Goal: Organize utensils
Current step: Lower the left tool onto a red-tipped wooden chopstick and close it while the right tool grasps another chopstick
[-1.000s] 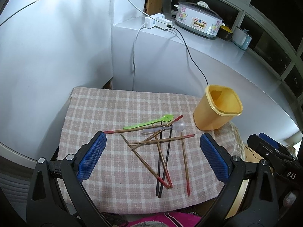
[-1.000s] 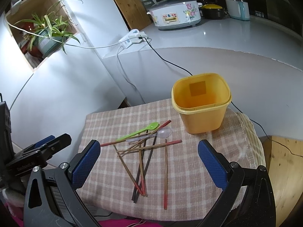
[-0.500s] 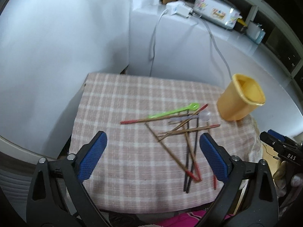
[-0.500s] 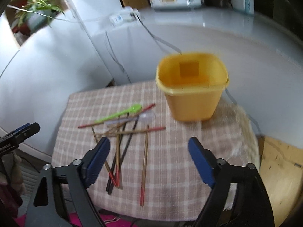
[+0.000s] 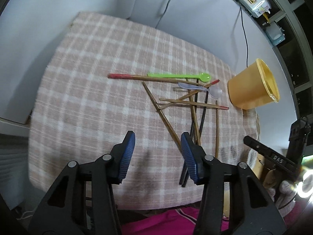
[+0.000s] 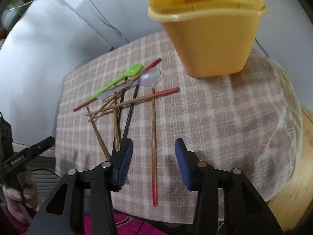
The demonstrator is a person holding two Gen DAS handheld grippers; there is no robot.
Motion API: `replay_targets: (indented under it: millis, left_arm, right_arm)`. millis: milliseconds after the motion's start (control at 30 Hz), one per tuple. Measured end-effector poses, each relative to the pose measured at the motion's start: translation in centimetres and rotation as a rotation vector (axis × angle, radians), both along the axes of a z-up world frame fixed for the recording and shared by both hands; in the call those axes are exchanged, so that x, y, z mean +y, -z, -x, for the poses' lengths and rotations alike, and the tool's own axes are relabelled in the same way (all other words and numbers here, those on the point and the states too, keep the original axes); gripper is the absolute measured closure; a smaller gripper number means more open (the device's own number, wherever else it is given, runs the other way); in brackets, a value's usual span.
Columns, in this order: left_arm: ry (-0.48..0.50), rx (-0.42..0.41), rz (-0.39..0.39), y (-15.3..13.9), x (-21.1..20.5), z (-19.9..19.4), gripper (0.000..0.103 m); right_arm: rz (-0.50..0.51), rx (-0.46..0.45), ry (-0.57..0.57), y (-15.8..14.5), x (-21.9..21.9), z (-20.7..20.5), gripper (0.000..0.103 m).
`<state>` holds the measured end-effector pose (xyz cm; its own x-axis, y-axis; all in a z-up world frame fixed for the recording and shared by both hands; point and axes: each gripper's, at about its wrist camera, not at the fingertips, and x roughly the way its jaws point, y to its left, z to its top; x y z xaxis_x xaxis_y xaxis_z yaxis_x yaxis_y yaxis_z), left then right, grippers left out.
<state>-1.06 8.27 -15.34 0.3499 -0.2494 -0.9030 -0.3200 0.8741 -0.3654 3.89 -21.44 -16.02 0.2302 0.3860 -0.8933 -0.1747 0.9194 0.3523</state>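
Chopstick [image 6: 154,137] between right gripper [image 6: 154,156] closing, unpinched jaws may roll away; left gripper [image 5: 157,152] closes on nothing

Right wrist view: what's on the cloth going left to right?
Green spoon → clear spoon → lone red-tipped chopstick lying between the right tongs → yellow container.

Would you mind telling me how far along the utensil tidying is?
Nothing looks done: the yellow plastic tub appears empty. Nothing is in hand; the right gripper, jaws closing, straddles a red-tipped wooden chopstick. The green plastic spoon, clear spoon and remaining chopsticks remain.
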Motion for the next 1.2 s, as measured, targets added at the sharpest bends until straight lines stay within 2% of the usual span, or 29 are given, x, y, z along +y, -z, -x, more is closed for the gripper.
replay_targets:
  millis: [100, 400, 867, 1067, 1200]
  left_arm:
    - [0.001, 0.032, 0.045, 1.2, -0.5, -1.2, 0.062]
    - [-0.038, 0.130, 0.136, 5.4, -0.9, -4.1, 0.069]
    - [-0.066, 0.192, 0.130, 7.8, -0.8, -6.0, 0.069]
    - [-0.051, 0.211, 0.096, 8.3, -1.1, -6.6, 0.069]
    - [-0.066, 0.216, 0.078, 8.5, -0.8, -6.7, 0.086]
  right_arm:
    - [-0.002, 0.036, 0.004, 0.9, 0.1, -0.6, 0.071]
    - [-0.041, 0.141, 0.043, 4.0, 0.7, -3.0, 0.082]
    - [0.023, 0.159, 0.031, 5.7, 3.2, -5.6, 0.083]
    - [0.061, 0.156, 0.026, 6.3, 4.2, -6.4, 0.083]
    - [0.078, 0.157, 0.029, 6.4, 4.4, -6.9, 0.083]
